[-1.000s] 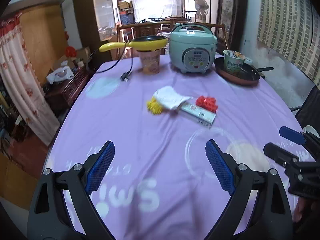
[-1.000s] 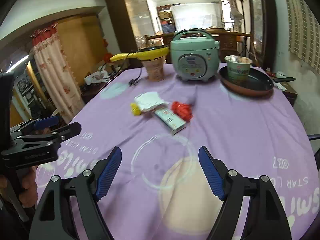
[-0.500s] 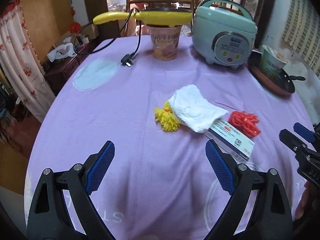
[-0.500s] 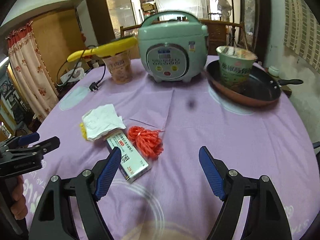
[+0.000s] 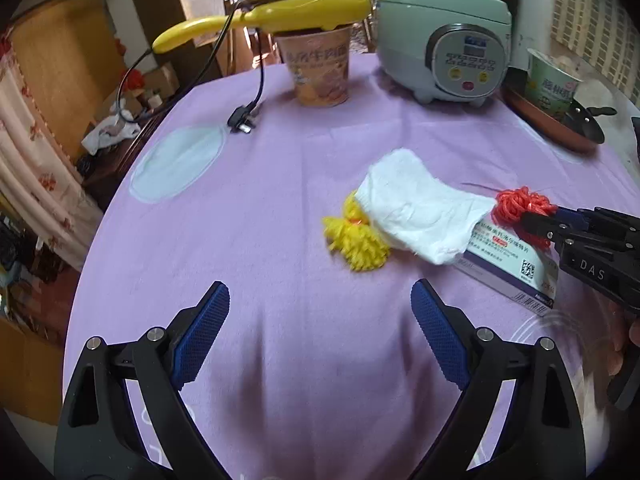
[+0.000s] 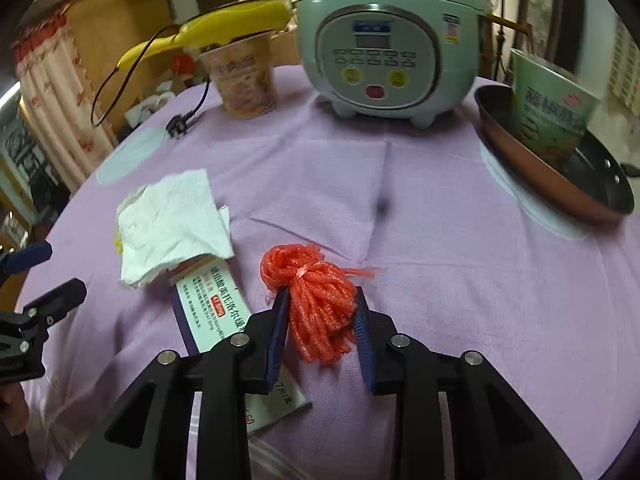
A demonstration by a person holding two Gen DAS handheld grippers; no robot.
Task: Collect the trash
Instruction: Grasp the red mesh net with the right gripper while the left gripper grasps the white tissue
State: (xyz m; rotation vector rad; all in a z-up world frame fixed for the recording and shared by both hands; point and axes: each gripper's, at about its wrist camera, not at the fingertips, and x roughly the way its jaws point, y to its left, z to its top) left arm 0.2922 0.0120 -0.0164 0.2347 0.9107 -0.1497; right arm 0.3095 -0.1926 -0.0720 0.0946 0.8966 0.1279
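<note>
Cups stood at the far side of the table (image 6: 480, 280), either side of the rice cooker (image 6: 386, 38). To the cooker's left, an orange noodle cup (image 6: 244, 76) carried a yellow corded appliance (image 5: 280, 12) across its mouth, so its contents were hidden. To the cooker's right, a green noodle cup (image 6: 552, 112) sat inside a copper frying pan (image 6: 560, 176); what the cup held could not be made out.

In front of the cooker lay the trash: a red mesh bundle (image 6: 316, 300), a medicine box (image 6: 212, 308) just beside it on the left, a white paper napkin (image 6: 172, 224) overlapping the box's far end, and a yellow mesh bundle (image 5: 356, 240) partly under the napkin.

The right hand-held gripper (image 6: 320, 332) had its blue pads drawn in close on both sides of the red mesh bundle, gripping its lower half while the bundle lay on the table. The left hand-held gripper (image 5: 320, 332) was spread wide with nothing between its pads, hovering over bare cloth on the near side of the yellow mesh bundle, apart from it.
</note>
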